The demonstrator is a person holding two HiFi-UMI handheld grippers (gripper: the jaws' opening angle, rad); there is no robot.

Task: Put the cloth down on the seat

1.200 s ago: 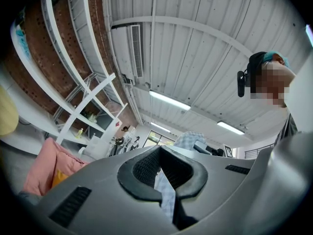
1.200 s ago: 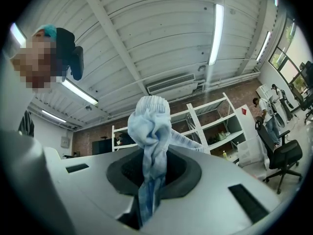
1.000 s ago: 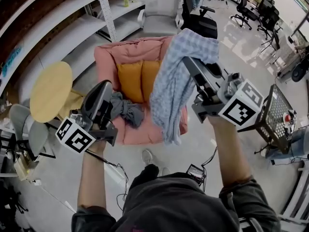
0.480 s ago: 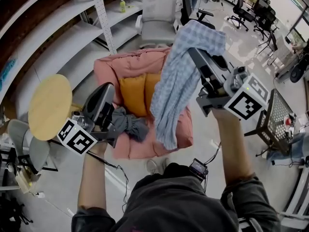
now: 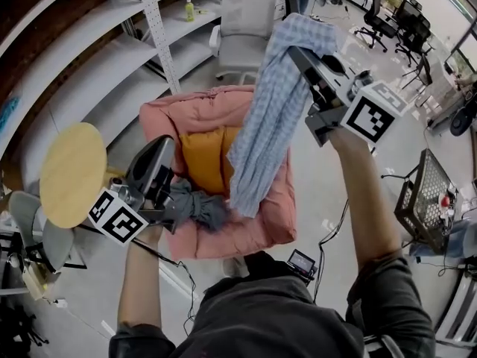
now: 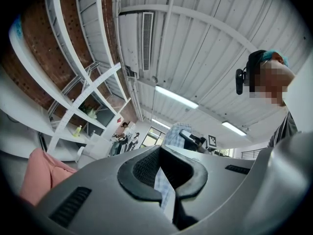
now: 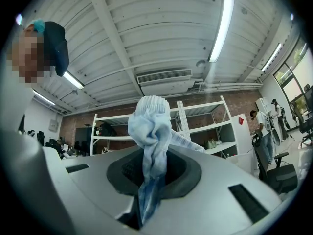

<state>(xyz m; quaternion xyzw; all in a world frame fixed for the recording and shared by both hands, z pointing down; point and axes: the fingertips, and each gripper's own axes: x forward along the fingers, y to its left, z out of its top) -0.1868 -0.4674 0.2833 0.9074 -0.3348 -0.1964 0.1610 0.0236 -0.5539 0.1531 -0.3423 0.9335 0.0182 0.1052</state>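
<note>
Some of seat (image 5: 223, 233) hidden behind cloth (image 5: 270, 114).

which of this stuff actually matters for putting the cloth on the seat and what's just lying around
For the job:
- blue checked cloth, hanging from the shut right gripper
- pink armchair, below it
- left gripper, shut on a pale fabric strip

Lying about:
- grey bundle
- orange cushion
- round yellow table
- white chair
- wire basket
- bottle

two cloths (image 5: 272, 103) (image 5: 197, 206), one seat (image 5: 262, 226)
</note>
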